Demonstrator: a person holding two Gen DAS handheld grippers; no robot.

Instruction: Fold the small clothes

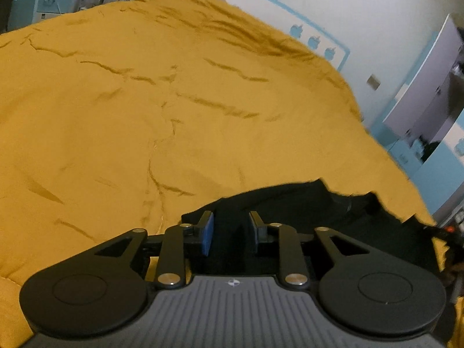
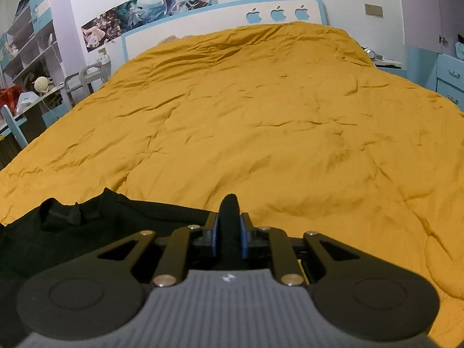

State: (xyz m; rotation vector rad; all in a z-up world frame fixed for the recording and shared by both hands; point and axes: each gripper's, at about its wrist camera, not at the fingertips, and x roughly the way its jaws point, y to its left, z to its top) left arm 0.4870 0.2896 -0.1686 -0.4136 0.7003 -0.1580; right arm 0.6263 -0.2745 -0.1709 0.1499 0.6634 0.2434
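Note:
A black garment [image 1: 304, 211] lies on the mustard-yellow quilt [image 1: 145, 101] at the near edge of the bed. My left gripper [image 1: 231, 222] is open, its blue-padded fingers standing over the garment's left part. In the right wrist view the garment [image 2: 95, 220] spreads to the left. My right gripper [image 2: 229, 224] is shut on a fold of the black garment, which sticks up between the blue pads [image 2: 243, 237].
The yellow quilt [image 2: 261, 116] covers the whole bed up to a white and blue headboard [image 2: 203, 20]. A desk and shelves [image 2: 26, 58] stand at the left, a blue drawer unit [image 2: 449, 75] at the right.

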